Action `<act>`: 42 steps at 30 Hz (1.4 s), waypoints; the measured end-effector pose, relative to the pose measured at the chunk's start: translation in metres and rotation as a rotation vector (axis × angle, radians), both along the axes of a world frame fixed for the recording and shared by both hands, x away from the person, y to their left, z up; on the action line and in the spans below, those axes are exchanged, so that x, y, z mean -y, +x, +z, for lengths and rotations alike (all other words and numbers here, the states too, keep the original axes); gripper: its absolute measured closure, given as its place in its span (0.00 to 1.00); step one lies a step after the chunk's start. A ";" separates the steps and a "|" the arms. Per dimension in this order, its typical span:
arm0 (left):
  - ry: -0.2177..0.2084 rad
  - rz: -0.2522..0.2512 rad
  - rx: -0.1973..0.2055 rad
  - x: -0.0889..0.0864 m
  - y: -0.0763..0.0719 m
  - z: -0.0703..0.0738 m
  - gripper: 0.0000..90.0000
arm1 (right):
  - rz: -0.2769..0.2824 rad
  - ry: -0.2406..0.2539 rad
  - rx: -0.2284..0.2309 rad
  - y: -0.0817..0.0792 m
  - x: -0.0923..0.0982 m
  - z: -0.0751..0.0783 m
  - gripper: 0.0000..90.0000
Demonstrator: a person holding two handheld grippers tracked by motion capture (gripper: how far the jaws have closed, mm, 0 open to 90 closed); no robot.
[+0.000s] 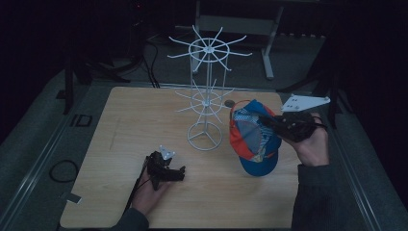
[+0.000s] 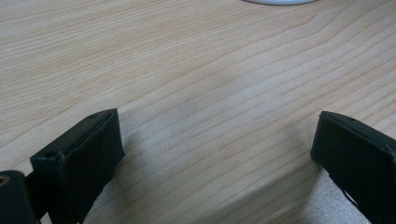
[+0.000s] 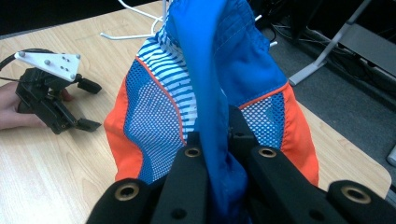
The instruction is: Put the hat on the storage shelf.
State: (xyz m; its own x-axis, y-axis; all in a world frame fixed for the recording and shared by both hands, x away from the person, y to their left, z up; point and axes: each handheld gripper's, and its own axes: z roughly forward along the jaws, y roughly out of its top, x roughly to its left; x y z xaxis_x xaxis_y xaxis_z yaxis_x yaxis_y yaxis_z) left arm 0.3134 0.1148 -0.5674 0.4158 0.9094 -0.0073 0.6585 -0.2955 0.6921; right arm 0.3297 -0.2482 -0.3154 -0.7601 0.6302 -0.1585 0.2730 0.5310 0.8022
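A blue and orange cap [image 1: 253, 142] with striped mesh panels hangs just above the table, right of a white wire rack [image 1: 206, 96]. My right gripper [image 1: 264, 121] comes in from the right and is shut on a fold of the cap's blue fabric [image 3: 154, 107]; in the right gripper view its jaws [image 3: 212, 142] pinch that fold. My left gripper [image 1: 181, 172] lies on the wooden table [image 1: 120, 144] at the front left, apart from the rack's ring base. Its jaws [image 2: 217, 135] stand open over bare wood. The right gripper view also catches the left gripper [image 3: 93, 106].
The rack's spokes reach out on two tiers above its ring base [image 1: 205, 136]. A small dark round object [image 1: 229, 102] sits behind the cap. The table's right edge runs close under my right hand. A metal frame leg [image 1: 269, 48] stands beyond the far edge, and a cable loop [image 1: 62, 169] lies at left.
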 end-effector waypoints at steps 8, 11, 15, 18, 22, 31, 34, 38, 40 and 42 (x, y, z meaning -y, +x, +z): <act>0.000 0.000 0.000 0.000 0.000 0.000 0.03 | -0.009 0.024 0.013 0.002 0.001 0.004 0.99; 0.000 0.000 0.000 0.000 0.000 0.000 0.03 | -0.015 0.053 0.025 0.003 0.003 0.007 0.99; 0.000 0.000 0.000 0.000 0.000 0.000 0.03 | -0.019 0.075 0.034 0.005 0.004 0.011 0.99; 0.000 0.000 0.000 0.000 0.000 0.000 0.03 | -0.021 0.082 0.045 0.005 0.005 0.013 0.99; 0.000 0.000 0.000 0.000 0.000 0.000 0.03 | -0.025 0.102 0.053 0.005 0.007 0.016 0.99; -0.001 0.001 0.001 0.000 0.000 0.000 0.03 | -0.024 0.130 0.073 0.007 0.011 0.023 0.99; 0.000 0.000 0.000 0.000 0.000 0.000 0.03 | -0.020 0.159 0.076 0.007 0.013 0.026 0.99; -0.001 0.001 0.001 0.000 0.000 0.000 0.03 | -0.024 0.177 0.078 0.008 0.016 0.028 0.99; -0.001 0.001 0.001 0.000 0.000 0.000 0.03 | -0.022 0.179 0.077 0.008 0.016 0.029 0.99; -0.001 0.001 0.001 0.000 0.000 0.000 0.03 | -0.016 0.178 0.073 0.008 0.016 0.030 0.99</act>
